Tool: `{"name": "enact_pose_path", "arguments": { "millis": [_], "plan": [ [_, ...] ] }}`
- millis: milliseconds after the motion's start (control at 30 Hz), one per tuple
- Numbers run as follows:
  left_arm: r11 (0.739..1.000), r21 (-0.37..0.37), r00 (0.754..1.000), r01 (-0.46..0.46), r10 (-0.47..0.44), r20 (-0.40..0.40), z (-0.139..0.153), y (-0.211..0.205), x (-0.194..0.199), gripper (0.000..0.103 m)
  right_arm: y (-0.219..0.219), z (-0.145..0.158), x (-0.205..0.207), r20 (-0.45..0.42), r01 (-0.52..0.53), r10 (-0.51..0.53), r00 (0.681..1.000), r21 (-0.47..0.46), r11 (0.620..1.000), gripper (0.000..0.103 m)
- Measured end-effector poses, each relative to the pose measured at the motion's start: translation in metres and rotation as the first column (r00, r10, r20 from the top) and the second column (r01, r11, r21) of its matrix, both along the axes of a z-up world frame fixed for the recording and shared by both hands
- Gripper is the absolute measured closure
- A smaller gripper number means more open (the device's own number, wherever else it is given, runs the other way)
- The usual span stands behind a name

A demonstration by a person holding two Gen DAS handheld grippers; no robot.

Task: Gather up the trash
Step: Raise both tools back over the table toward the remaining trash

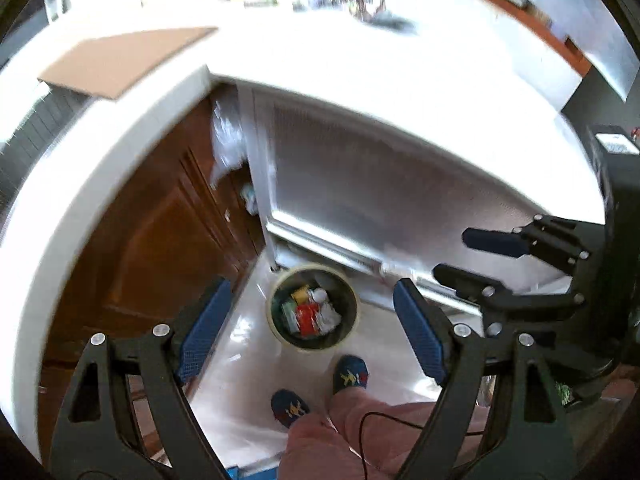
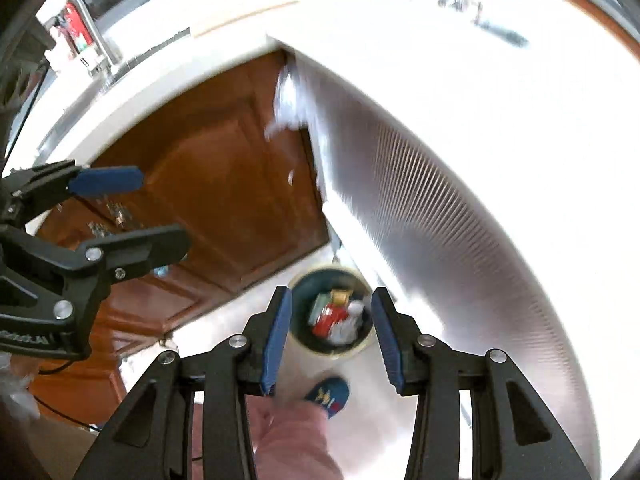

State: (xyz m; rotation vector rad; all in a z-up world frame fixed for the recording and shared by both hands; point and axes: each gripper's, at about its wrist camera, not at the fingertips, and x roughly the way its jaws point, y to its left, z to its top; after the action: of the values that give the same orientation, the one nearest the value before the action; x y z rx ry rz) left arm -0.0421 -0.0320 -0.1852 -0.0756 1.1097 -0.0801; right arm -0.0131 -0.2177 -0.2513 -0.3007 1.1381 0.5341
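A: Where is the trash sitting?

B: It is lying inside a round bin [image 1: 313, 306] on the pale floor [image 1: 240, 360], just below centre in the left wrist view. Red, green, yellow and white crumpled pieces [image 1: 310, 314] are filling its bottom. In the right wrist view the same bin [image 2: 331, 312] is showing between the two blue pads.

A: What is standing around the bin?

B: At its 12 o'clock a silvery ribbed appliance front [image 1: 380, 184] is rising, with the bin's rim appearing to sit just beside its lower edge. At 10 o'clock a brown wooden cabinet door [image 1: 160, 220] is standing under a white countertop [image 1: 120, 120]. At 6 o'clock the person's two blue slippers [image 1: 350, 374] are pointing toward the bin, with pinkish trouser legs [image 1: 340, 432] behind them.

A: And the grippers?

B: The left gripper [image 1: 312, 328] is hanging well above the bin with its jaws spread wide and nothing between the pads. The right gripper [image 2: 330, 340] is also pointing down over the bin, its jaws standing partly apart, narrower than the left, and pinching nothing. Each one is showing in the other's view, at 3 o'clock in the left view and 9 o'clock in the right.

A: Anything on the counter?

B: A flat brown cardboard sheet [image 1: 120, 60] is lying at 11 o'clock; the items farther back are too blurred to tell.
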Motion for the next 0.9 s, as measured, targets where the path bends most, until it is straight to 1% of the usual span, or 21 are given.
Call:
{"name": "enact_pose_path", "arguments": {
  "millis": [133, 300, 467, 533, 633, 767, 900],
  "plan": [
    [0.999, 0.033, 0.997, -0.024, 0.022, 0.072, 0.035, 0.000, 0.000, 0.022, -0.003, 0.050, 0.003, 0.072, -0.005, 0.003, 0.997, 0.038, 0.999, 0.061],
    [0.996, 0.074, 0.987, -0.046, 0.033, 0.158, 0.077, 0.001, 0.000, 0.022, -0.006, 0.098, 0.001, 0.160, -0.038, 0.024, 0.987, 0.091, 0.995, 0.061],
    [0.993, 0.108, 0.972, -0.056, 0.030, 0.233, 0.114, -0.006, 0.002, 0.022, -0.009, 0.133, 0.002, 0.215, -0.058, 0.025, 0.976, 0.148, 0.987, 0.061],
    [0.991, 0.120, 0.965, -0.057, 0.024, 0.260, 0.127, -0.010, 0.004, 0.022, -0.011, 0.152, 0.003, 0.247, -0.058, 0.014, 0.969, 0.171, 0.984, 0.061],
    [0.987, 0.146, 0.953, -0.062, 0.015, 0.303, 0.143, -0.019, 0.005, 0.022, -0.017, 0.171, 0.007, 0.279, -0.050, -0.009, 0.960, 0.201, 0.978, 0.061],
    [0.980, 0.175, 0.938, -0.091, 0.026, 0.347, 0.163, -0.029, 0.008, 0.022, -0.038, 0.196, 0.016, 0.290, -0.015, -0.063, 0.955, 0.260, 0.965, 0.056],
    [0.980, 0.163, 0.929, -0.117, 0.050, 0.367, 0.176, -0.032, 0.013, 0.022, -0.056, 0.210, 0.030, 0.288, 0.028, -0.120, 0.950, 0.306, 0.952, 0.055]
  ]
}}
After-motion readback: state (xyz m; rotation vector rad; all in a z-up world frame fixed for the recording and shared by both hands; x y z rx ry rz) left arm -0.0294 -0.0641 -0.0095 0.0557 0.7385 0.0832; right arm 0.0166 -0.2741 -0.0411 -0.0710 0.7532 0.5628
